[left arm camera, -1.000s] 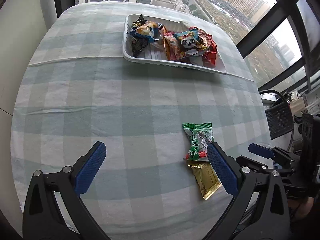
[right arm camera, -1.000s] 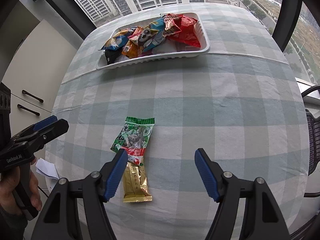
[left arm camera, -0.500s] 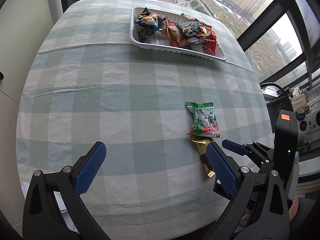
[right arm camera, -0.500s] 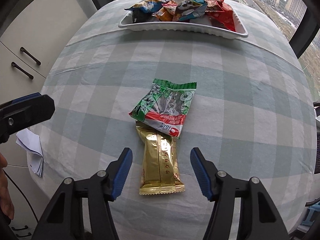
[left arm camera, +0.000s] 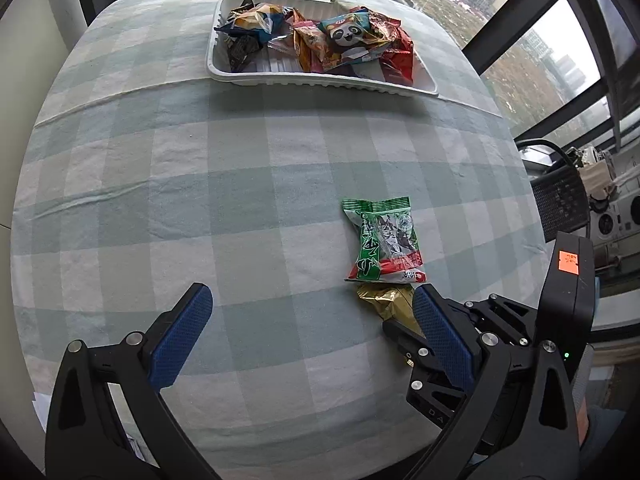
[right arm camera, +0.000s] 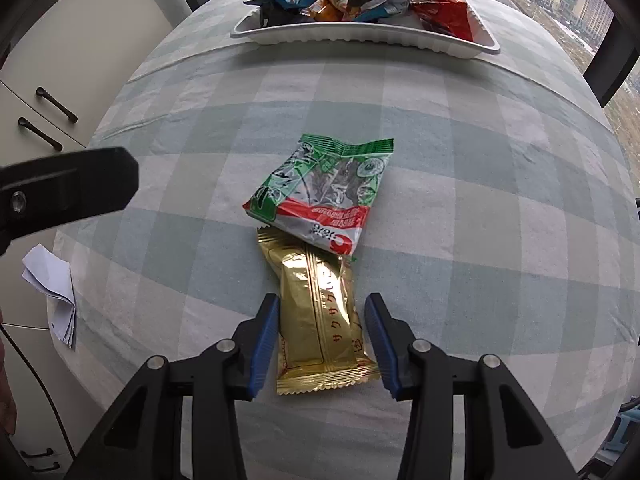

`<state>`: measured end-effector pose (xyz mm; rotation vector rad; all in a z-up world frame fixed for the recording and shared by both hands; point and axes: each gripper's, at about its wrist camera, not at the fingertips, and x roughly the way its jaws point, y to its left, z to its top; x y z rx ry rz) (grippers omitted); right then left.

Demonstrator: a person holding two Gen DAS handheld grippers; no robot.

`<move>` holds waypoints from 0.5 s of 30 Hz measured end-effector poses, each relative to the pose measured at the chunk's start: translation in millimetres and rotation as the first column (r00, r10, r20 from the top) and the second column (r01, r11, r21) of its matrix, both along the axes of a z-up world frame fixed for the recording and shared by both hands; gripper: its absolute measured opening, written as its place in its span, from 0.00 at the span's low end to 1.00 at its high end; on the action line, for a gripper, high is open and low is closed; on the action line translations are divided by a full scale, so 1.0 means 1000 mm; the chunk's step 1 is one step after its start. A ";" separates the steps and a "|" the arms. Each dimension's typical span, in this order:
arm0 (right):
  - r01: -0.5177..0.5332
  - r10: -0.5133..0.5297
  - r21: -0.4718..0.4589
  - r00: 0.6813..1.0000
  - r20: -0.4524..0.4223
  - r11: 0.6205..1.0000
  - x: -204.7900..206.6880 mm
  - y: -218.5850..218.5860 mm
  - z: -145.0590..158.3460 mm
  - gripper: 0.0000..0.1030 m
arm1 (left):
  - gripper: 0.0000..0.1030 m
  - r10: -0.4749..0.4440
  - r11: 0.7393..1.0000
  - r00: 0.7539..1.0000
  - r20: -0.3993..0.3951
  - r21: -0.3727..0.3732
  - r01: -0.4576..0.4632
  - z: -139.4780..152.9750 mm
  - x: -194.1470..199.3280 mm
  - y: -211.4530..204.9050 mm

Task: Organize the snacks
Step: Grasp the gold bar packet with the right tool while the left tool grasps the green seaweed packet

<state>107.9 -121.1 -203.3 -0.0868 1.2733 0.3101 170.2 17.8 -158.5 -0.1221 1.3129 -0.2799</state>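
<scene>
My right gripper (right arm camera: 322, 332) has dropped low since a second ago, and its jaws have just been closing; they now straddle the gold bar (right arm camera: 320, 316), pads close beside its edges, but I can't see them pressing yet. My left gripper (left arm camera: 308, 328) stays spread wide over bare cloth (left arm camera: 248, 208), holding nothing. The green pack (right arm camera: 320, 196) overlaps the bar's far end, as before. At the far edge the tray (right arm camera: 360, 38) sits full of snacks, unchanged.
</scene>
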 end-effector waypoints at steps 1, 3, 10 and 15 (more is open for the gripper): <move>0.006 -0.006 0.007 1.000 -0.006 1.000 0.001 -0.004 0.000 0.36 | 0.98 -0.003 1.000 1.000 -0.007 0.000 0.003 -0.002 0.005 -0.005; 0.031 -0.030 0.033 0.999 -0.024 0.999 0.002 -0.016 0.001 0.34 | 0.98 -0.016 1.000 1.000 -0.026 0.007 0.016 -0.008 0.015 -0.016; 0.076 -0.073 0.058 0.996 -0.049 0.995 -0.008 -0.053 0.000 0.34 | 0.98 -0.080 0.996 0.993 -0.088 0.022 0.083 -0.027 0.043 -0.066; 0.106 -0.102 0.071 0.993 -0.057 0.992 -0.011 -0.070 0.001 0.34 | 0.98 -0.051 0.998 0.989 -0.139 0.031 0.056 -0.039 0.050 -0.093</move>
